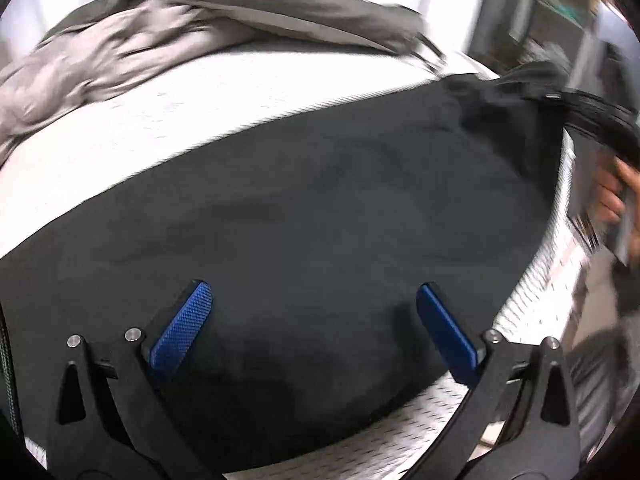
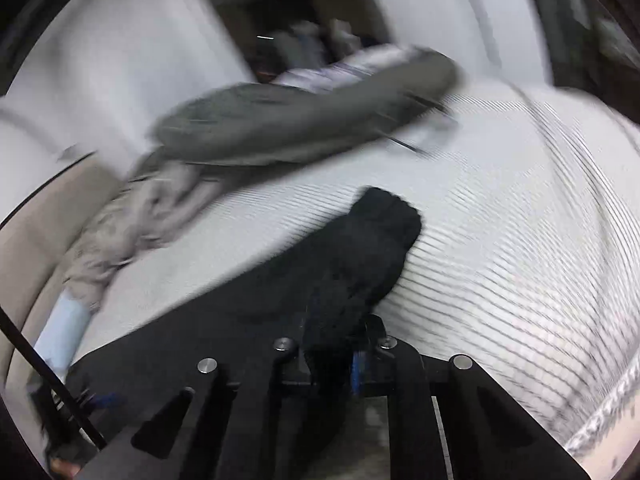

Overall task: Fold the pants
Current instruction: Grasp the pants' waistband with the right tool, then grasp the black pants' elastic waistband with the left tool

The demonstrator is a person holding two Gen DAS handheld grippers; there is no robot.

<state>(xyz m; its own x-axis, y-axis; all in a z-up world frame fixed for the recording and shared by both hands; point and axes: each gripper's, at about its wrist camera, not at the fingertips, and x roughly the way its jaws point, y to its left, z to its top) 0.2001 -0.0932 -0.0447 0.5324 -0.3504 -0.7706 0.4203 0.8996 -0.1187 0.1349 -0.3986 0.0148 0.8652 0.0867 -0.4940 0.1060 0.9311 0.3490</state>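
Two hand-held grippers work black pants (image 1: pixel 320 208) spread on the bed (image 1: pixel 168 120): right hand-held gripper (image 2: pixel 340 356) pinches fabric at 6 o'clock, left hand-held gripper (image 1: pixel 312 320) hovers spread wide. Likely mid-fold; next, carry the pinched end across.

The pants (image 1: pixel 320 200) are plain black, without print. The bed (image 1: pixel 180 120) beneath them is white, its cover woven in a fine mesh of dots and thin lines. A jacket (image 1: pixel 260 0) is dark olive-grey outside, and crumpled cloth (image 1: pixel 80 64) beside it is pale grey-beige. The left tongs (image 1: pixel 312 312) are black with textured blue pads (image 1: pixel 180 328). The right tongs (image 2: pixel 340 356) are black too, one blue pad edge showing.
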